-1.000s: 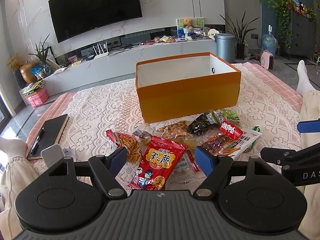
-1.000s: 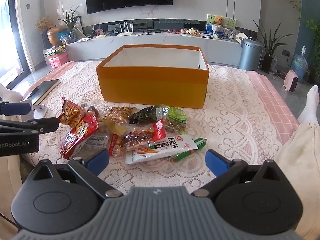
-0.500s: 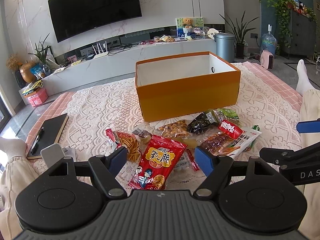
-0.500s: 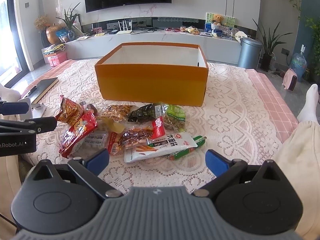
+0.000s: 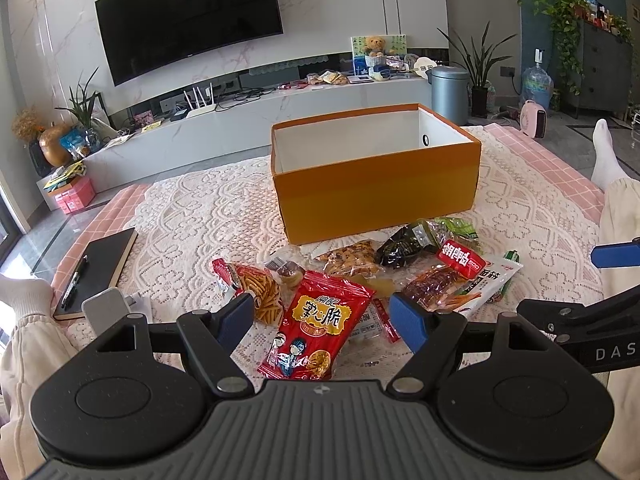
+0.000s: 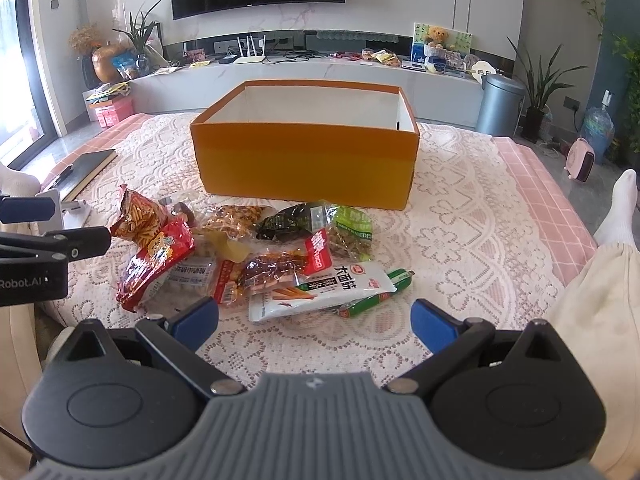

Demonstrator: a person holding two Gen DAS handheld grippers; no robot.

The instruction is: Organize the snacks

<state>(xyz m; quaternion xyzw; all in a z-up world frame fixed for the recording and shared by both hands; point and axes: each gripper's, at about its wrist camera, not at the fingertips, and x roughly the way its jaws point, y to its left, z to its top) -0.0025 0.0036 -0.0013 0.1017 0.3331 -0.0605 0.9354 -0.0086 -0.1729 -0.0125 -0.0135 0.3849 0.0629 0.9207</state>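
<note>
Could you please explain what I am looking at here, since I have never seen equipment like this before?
No robot arm is involved: a person holds a two-finger gripper in each hand, and each carries a fisheye camera looking forward along its fingers.

One picture comes from the left gripper, the other from the right gripper. The dark rounded shapes at the bottom are the gripper bodies; the blue pads are the fingertips. Both are open and hold nothing.

In front lies a lace cloth with an open orange box and a pile of snack packets before it, among them a red bag, a white packet and a green sausage. A black notebook lies at the left.
</note>
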